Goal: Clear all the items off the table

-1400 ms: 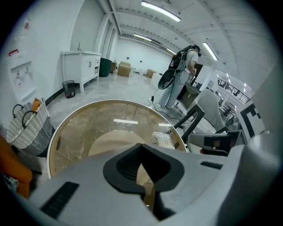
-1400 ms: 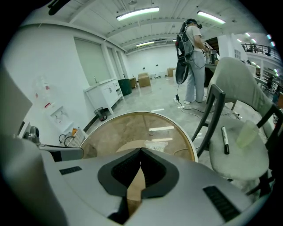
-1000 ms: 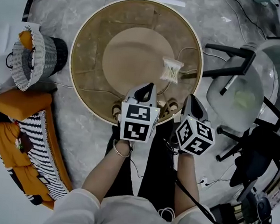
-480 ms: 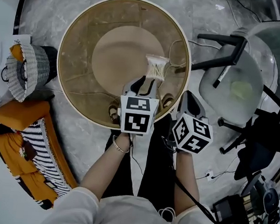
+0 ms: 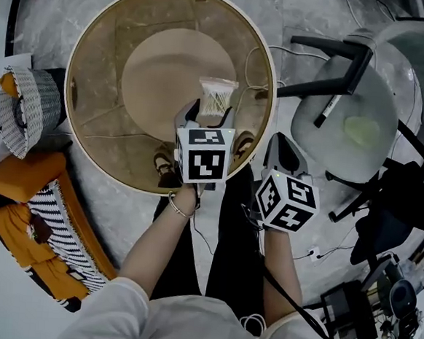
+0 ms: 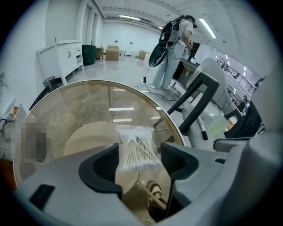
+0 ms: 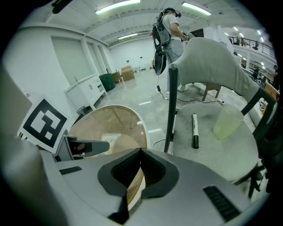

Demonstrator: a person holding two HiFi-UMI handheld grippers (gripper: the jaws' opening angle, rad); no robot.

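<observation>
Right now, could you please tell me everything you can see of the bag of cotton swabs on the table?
The bag is a small clear plastic pouch packed with white-tipped cotton swabs, bundled roughly parallel. It lies flat on the round glass table, right of its centre. The left tool hangs over its near end. The jaws have just been opening and stand wide, with the bag between them. No pad seems to press on it.

- Bright, even light falls from long white ceiling strip lamps (image 7: 116,6).
- Their reflections streak the round brown-tinted glass tabletop (image 6: 119,109) with pale glare.
- Both gripper views bulge fisheye-wise, with black corners.
- The head view is sharp; shadows are soft and faint.
</observation>
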